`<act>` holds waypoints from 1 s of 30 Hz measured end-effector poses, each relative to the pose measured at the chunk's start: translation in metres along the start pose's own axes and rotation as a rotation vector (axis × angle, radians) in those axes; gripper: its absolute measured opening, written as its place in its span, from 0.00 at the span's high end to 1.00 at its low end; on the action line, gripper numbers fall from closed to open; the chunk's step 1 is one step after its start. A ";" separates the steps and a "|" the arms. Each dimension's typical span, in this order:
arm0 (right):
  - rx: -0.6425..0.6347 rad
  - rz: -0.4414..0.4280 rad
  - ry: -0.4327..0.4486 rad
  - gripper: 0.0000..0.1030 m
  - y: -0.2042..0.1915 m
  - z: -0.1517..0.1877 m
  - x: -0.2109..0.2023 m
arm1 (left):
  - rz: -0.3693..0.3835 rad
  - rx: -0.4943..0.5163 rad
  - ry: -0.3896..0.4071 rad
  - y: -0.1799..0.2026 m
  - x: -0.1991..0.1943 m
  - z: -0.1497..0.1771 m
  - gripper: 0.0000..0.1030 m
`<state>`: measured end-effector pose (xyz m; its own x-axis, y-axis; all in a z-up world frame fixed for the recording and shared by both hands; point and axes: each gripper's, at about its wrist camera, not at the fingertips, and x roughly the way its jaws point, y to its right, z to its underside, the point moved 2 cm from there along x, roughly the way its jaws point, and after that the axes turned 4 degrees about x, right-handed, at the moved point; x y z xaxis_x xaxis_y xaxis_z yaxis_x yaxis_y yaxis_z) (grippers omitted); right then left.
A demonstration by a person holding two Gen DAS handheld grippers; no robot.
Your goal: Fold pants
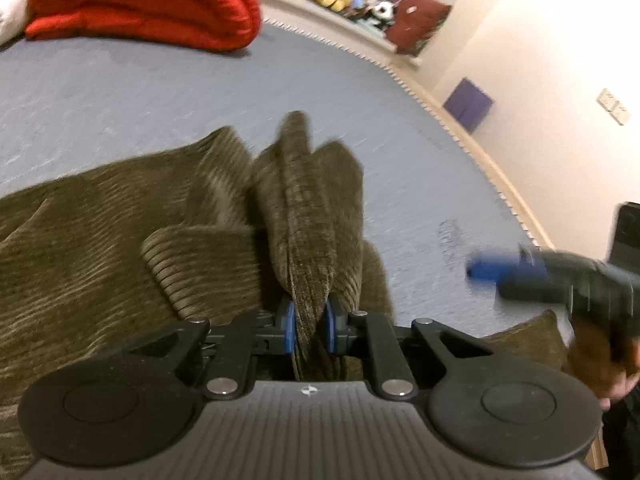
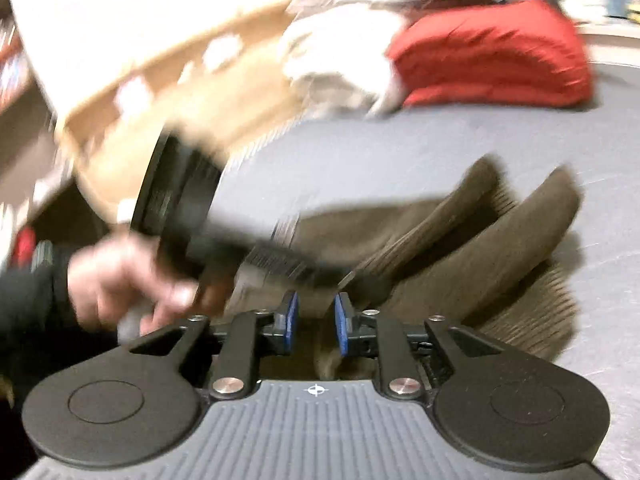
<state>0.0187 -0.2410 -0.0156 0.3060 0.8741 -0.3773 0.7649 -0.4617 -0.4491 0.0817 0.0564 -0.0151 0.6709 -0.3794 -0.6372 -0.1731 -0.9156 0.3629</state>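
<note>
Lying rumpled on the grey-blue bed cover [image 1: 120, 92], the olive ribbed corduroy pants [image 1: 80, 248] rise in a narrow fold between the blue pads [image 1: 289, 326] of the left gripper [image 1: 309, 326], which pinches it; right gripper [image 2: 316, 322] parted, holding nothing, pants just beyond; red quilted blanket [image 1: 140, 0] at the far edge

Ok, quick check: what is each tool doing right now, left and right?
Left tool: closed on a raised fold of the brown corduroy pants.
Right tool: open, pads apart, nothing pinched between them.
</note>
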 end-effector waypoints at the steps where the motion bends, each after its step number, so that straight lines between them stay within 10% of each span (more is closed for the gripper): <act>1: 0.046 0.002 0.054 0.71 0.008 -0.004 -0.008 | 0.014 0.013 0.007 0.005 -0.001 0.000 0.85; 5: 0.238 0.027 0.182 0.47 0.037 -0.008 -0.014 | 0.079 0.143 -0.001 0.035 0.003 0.007 0.85; 11: 0.255 0.119 0.137 0.27 0.035 -0.008 0.011 | 0.089 0.299 -0.021 0.067 0.009 0.020 0.86; 19: 0.185 0.220 0.045 0.24 0.020 -0.005 0.043 | 0.083 0.382 -0.044 0.078 0.017 0.028 0.86; 22: 0.144 0.264 0.032 0.39 0.015 -0.004 0.048 | 0.077 0.403 -0.045 0.077 0.020 0.029 0.86; 26: 0.103 0.311 0.017 0.89 0.011 -0.002 0.053 | 0.068 0.407 -0.043 0.075 0.021 0.029 0.86; 30: 0.064 0.306 0.034 0.98 0.006 -0.003 0.049 | 0.061 0.405 -0.044 0.074 0.020 0.029 0.86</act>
<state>0.0394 -0.2004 -0.0345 0.5361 0.6971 -0.4760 0.5972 -0.7118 -0.3698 0.0610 -0.0227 -0.0208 0.6205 -0.4320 -0.6545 -0.4875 -0.8662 0.1097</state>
